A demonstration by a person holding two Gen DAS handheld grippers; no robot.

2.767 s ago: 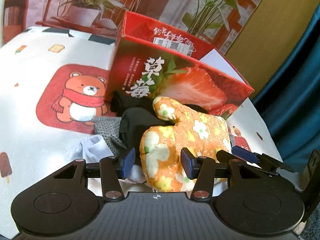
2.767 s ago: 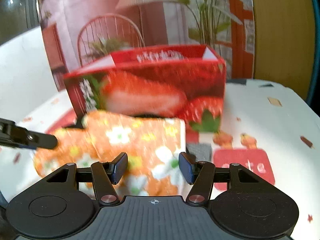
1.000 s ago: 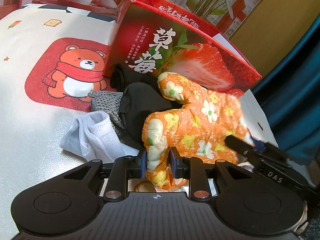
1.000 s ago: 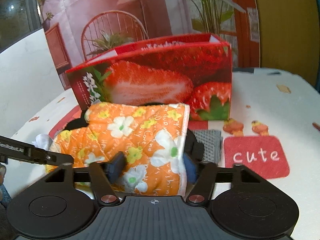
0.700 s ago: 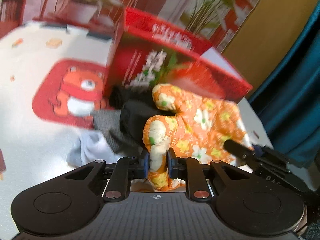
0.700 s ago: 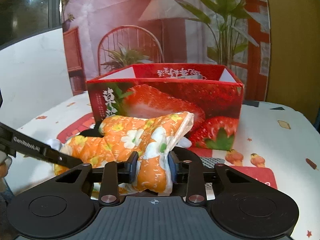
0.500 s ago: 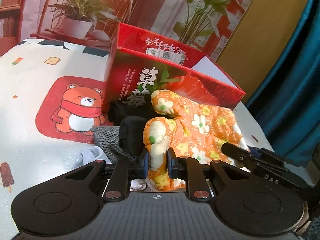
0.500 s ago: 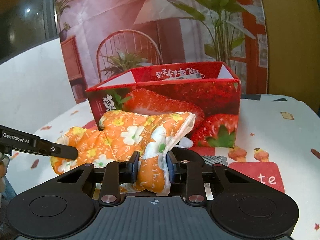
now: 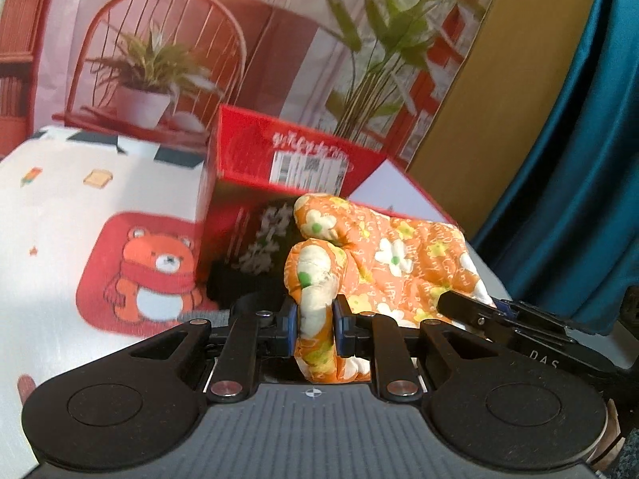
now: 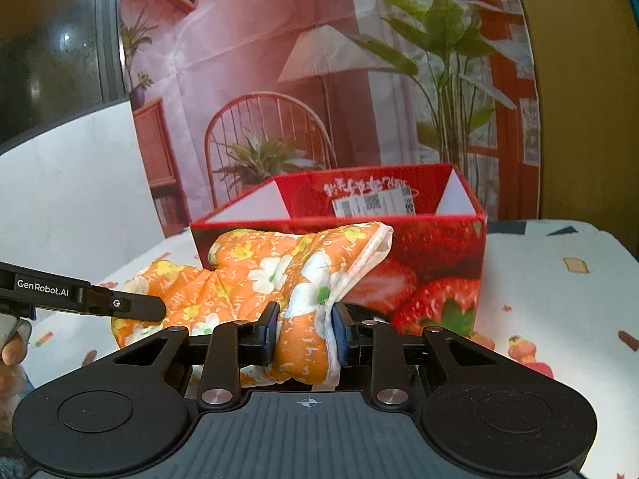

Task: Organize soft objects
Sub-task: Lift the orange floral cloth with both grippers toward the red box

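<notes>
An orange floral oven mitt (image 9: 383,255) hangs above the table, held at both ends. My left gripper (image 9: 314,321) is shut on its fingertip end. My right gripper (image 10: 305,329) is shut on the white-trimmed cuff end of the oven mitt (image 10: 263,279). Behind the mitt stands an open red strawberry box (image 10: 435,247), also the strawberry box (image 9: 255,167) in the left wrist view, where the mitt covers part of its front. The right gripper's finger (image 9: 479,311) reaches in from the right in the left wrist view. The left gripper's finger (image 10: 131,303) reaches in from the left in the right wrist view.
Dark fabric (image 9: 235,283) lies on the table at the box's foot, partly hidden by the left gripper. The tablecloth (image 9: 80,207) carries a red bear patch (image 9: 147,271). A blue curtain (image 9: 579,159) hangs at the right. A person's fingers (image 10: 12,351) show at the left edge.
Both grippers closed on the mitt's two ends and lifted it off the pile of clothes. The box now sits lower in both views and its open top shows.
</notes>
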